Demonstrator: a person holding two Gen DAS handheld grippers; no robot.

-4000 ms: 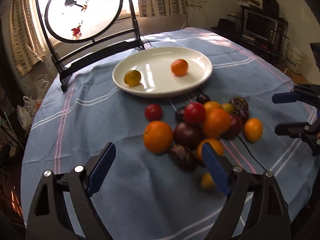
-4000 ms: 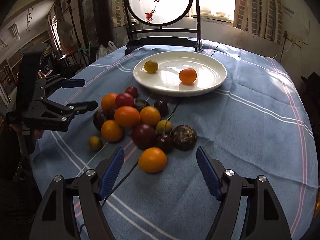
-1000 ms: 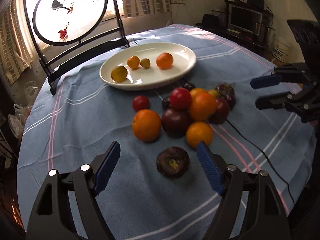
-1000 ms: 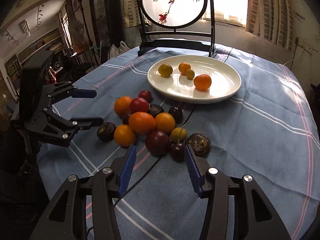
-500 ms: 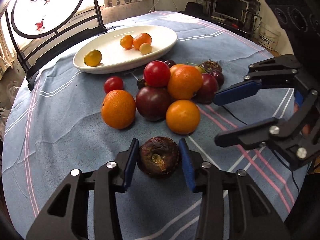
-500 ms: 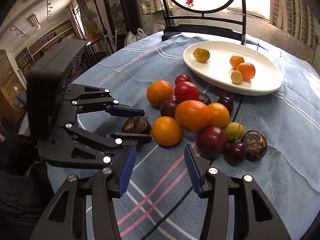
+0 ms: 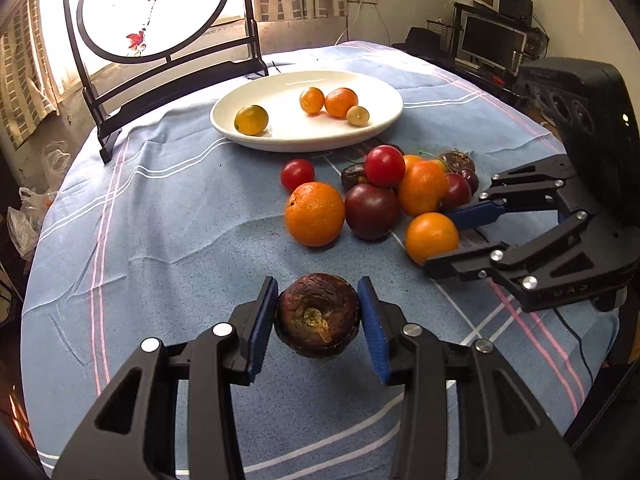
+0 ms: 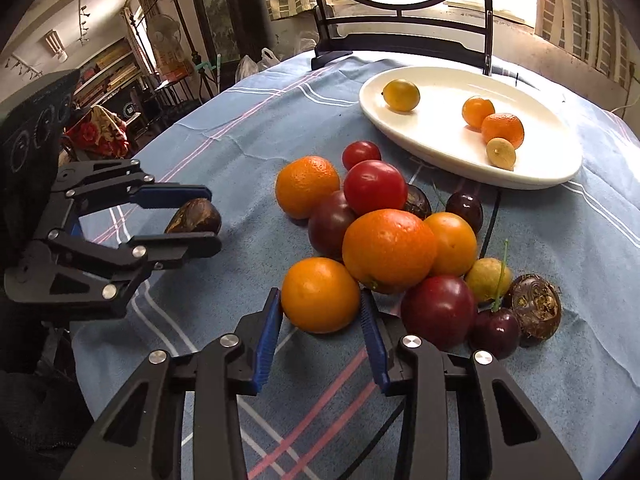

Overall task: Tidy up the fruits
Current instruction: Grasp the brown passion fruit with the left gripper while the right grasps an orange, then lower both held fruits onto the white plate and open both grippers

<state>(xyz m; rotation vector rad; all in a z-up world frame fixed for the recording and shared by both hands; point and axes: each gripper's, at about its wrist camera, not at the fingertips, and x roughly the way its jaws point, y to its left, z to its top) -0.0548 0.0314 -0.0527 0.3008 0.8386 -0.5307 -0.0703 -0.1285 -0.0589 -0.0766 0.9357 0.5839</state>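
Observation:
My left gripper [image 7: 318,322] is shut on a dark brown wrinkled fruit [image 7: 317,314] and holds it just above the blue cloth; it also shows in the right wrist view [image 8: 195,216]. My right gripper [image 8: 320,320] has its blue pads on both sides of a small orange [image 8: 320,295] at the near edge of the fruit pile, touching or nearly touching it. The pile [image 7: 384,196] holds oranges, red tomatoes and dark plums. A white plate [image 7: 376,128] behind it holds several small citrus fruits.
A black-framed round screen [image 7: 154,8] stands behind the plate at the table's far edge. A thin black cable [image 8: 486,236] runs under the pile. The round table's edge drops off close behind both grippers. Furniture and a monitor [image 7: 494,42] stand beyond.
My left gripper has lifted the brown fruit and drawn back from the pile. My right gripper has moved forward and closed around the small orange.

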